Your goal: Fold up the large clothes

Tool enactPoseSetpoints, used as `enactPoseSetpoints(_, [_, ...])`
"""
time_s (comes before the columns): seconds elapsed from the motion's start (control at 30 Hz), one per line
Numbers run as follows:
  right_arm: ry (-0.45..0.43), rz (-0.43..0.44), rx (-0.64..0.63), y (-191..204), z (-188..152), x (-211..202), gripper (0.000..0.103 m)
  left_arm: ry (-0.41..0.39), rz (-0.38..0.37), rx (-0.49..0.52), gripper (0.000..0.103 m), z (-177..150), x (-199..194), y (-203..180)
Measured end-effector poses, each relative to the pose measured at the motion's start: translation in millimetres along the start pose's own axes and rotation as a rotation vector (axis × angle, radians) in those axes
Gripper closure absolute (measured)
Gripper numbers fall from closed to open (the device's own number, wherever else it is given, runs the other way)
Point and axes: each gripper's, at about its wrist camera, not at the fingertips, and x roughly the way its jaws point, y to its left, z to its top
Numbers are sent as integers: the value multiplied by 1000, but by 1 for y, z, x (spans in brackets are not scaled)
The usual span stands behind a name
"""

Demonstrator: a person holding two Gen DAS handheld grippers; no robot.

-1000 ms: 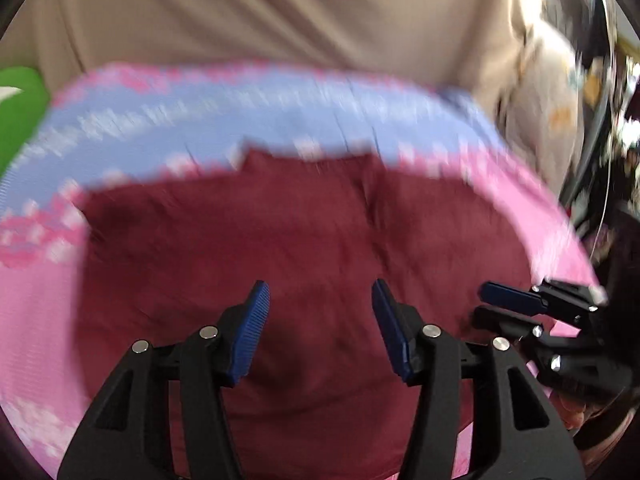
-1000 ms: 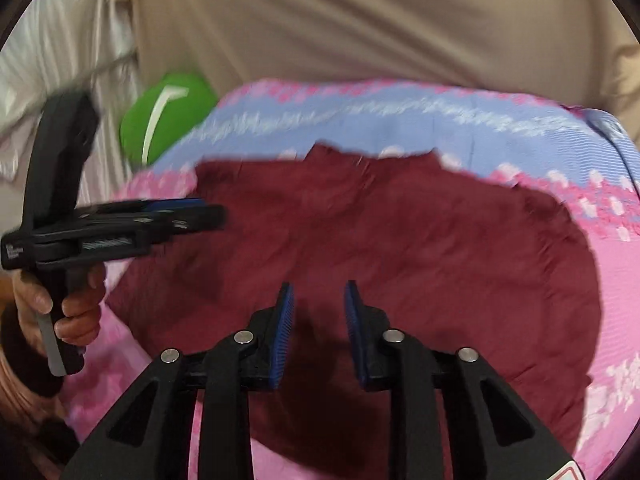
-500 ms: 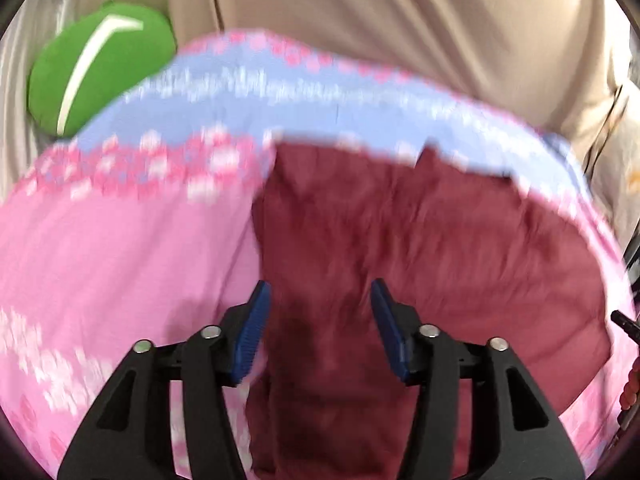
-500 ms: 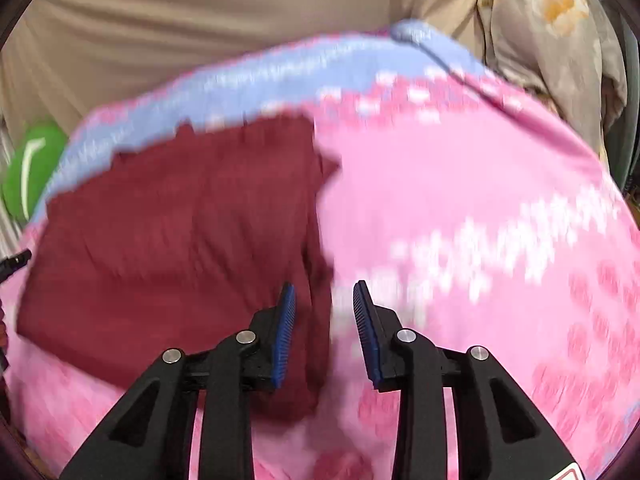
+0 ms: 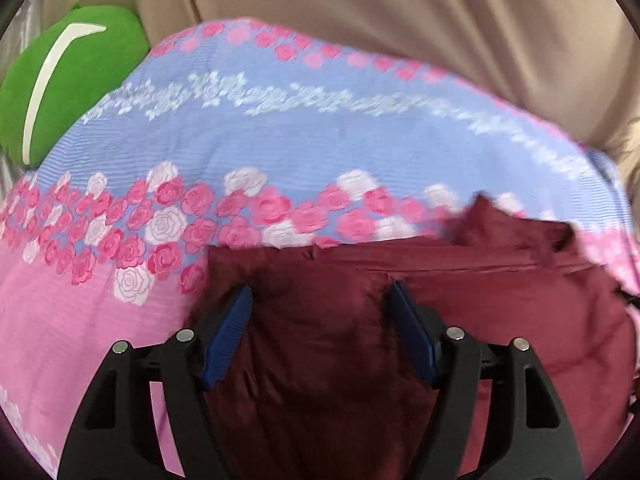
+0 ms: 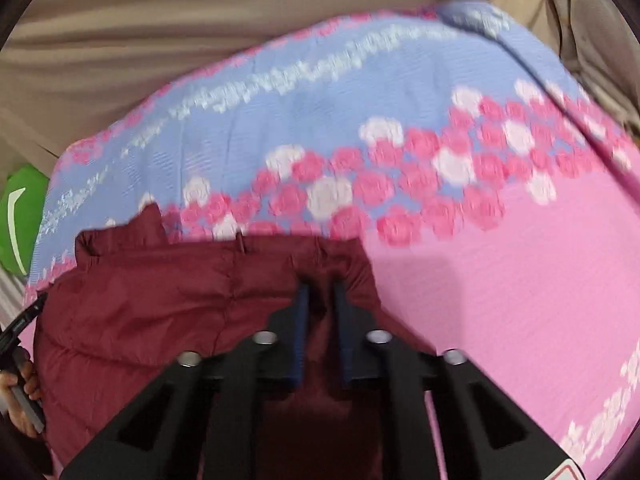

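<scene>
Garment (image 5: 460, 320) lies bunched on the bedspread (image 5: 280, 140). Left gripper (image 5: 320, 320) is spread wide, empty; right gripper (image 6: 320, 304) nearly closed, apparently pinching fabric. Risk: one-sided hold skews the fold.

Garment (image 5: 500, 320) spread flat on bedspread (image 5: 280, 152), at near edge of bed. Left gripper (image 5: 320, 332) poised over garment's left corner, right gripper (image 6: 320, 328) over its right corner. Collar end (image 5: 484, 216) bunched at far side, toward the right in left wrist view. Cushion (image 5: 68, 80) at far left, beside bedspread. Curtain (image 5: 400, 12) behind bed along far side. Hand (image 6: 20, 404) at left edge of right wrist view.
</scene>
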Motion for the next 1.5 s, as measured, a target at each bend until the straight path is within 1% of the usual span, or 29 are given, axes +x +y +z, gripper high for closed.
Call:
enactPoseSetpoints(0.03, [-22, -30, -9, -1, 3, 3, 97, 13, -4, -22, 31, -1, 11, 5])
enactPoseSetpoints(0.07, [-4, -113, -18, -5, 3, 18, 97, 14, -13, -41, 29, -2, 16, 9])
enactPoseSetpoints(0.1, [40, -154, -15, -11, 0, 34, 98, 11, -24, -58, 28, -1, 18, 12])
enactPoseSetpoints(0.17, [20, -195, -32, -14, 2, 38, 98, 4, -17, -54, 28, -2, 19, 12])
enactPoseSetpoints(0.2, [-12, -223, -23, -15, 2, 33, 98, -1, -11, -45, 28, -3, 18, 10])
enactPoseSetpoints(0.23, [-69, -231, -11, -15, 2, 20, 95, -2, -6, -41, 28, -4, 18, 9])
enactPoseSetpoints(0.27, [-137, -160, -11, -11, -1, 1, 93, -3, -2, -38, 27, -4, 18, 8])
enactPoseSetpoints(0.33, [-162, -21, -19, 1, -13, -17, 89, -4, 4, -32, 26, -4, 19, 6])
enactPoseSetpoints(0.37, [-139, 44, -39, 11, -22, -18, 89, -5, 9, -29, 26, -4, 19, 6])
enactPoseSetpoints(0.43, [-69, 106, -117, 34, -45, -5, 90, -6, 21, -22, 26, -4, 19, 4])
enactPoseSetpoints(0.47, [-42, 95, -163, 41, -55, 8, 95, -6, 22, -22, 26, -4, 19, 4])
enactPoseSetpoints(0.53, [-37, 20, -207, 38, -69, 26, 101, -10, 17, -32, 25, -4, 19, 7])
enactPoseSetpoints(0.57, [-31, 31, -192, 24, -71, 37, 103, -13, 10, -42, 25, -4, 18, 9])
enactPoseSetpoints(0.63, [-31, 18, -106, -1, -65, 45, 103, -18, 10, -56, 25, -5, 17, 12])
enactPoseSetpoints(0.7, [-42, -26, 9, -35, -54, 47, 103, -29, 16, -67, 25, -5, 14, 14])
enactPoseSetpoints(0.73, [-47, -56, 63, -46, -52, 46, 103, -39, 28, -70, 30, -6, 10, 14])
enactPoseSetpoints(0.77, [-50, -69, 85, -50, -51, 43, 96, -54, 49, -71, 33, -7, -1, 13])
enactPoseSetpoints(0.8, [-61, -62, 82, -50, -52, 37, 90, -65, 45, -69, 33, -9, -12, 12])
enactPoseSetpoints(0.9, [-107, -18, -22, -17, -57, 16, 90, -100, -68, -55, 33, -20, -64, 0])
enactPoseSetpoints(1.0, [-98, 115, -124, 33, -66, 5, 90, -95, -138, 14, 32, -38, -100, -27])
enactPoseSetpoints(1.03, [-71, 187, -155, 55, -71, 11, 90, -82, -152, 42, 32, -45, -106, -38])
enactPoseSetpoints(1.07, [-44, 234, -179, 72, -77, 16, 90, -62, -176, 84, 32, -57, -110, -52])
enactPoseSetpoints(1.17, [33, 298, -259, 109, -96, 45, 90, -12, -197, 146, 32, -84, -108, -76])
enactPoseSetpoints(1.23, [59, 272, -301, 119, -106, 62, 93, 16, -163, 184, 32, -100, -98, -79])
enactPoseSetpoints(1.27, [57, 238, -314, 115, -109, 70, 97, 16, -143, 189, 31, -104, -96, -74])
enactPoseSetpoints(1.33, [52, 189, -280, 89, -110, 72, 100, 17, -103, 175, 31, -114, -95, -52])
enactPoseSetpoints(1.43, [43, 106, -127, 18, -109, 63, 103, 35, -67, 113, 30, -122, -98, -12])
enactPoseSetpoints(1.47, [50, 118, -55, -13, -109, 61, 103, 41, -36, 90, 30, -124, -99, 4])
enactPoseSetpoints(1.5, [48, 97, 4, -38, -110, 57, 103, 46, 1, 65, 30, -127, -101, 19])
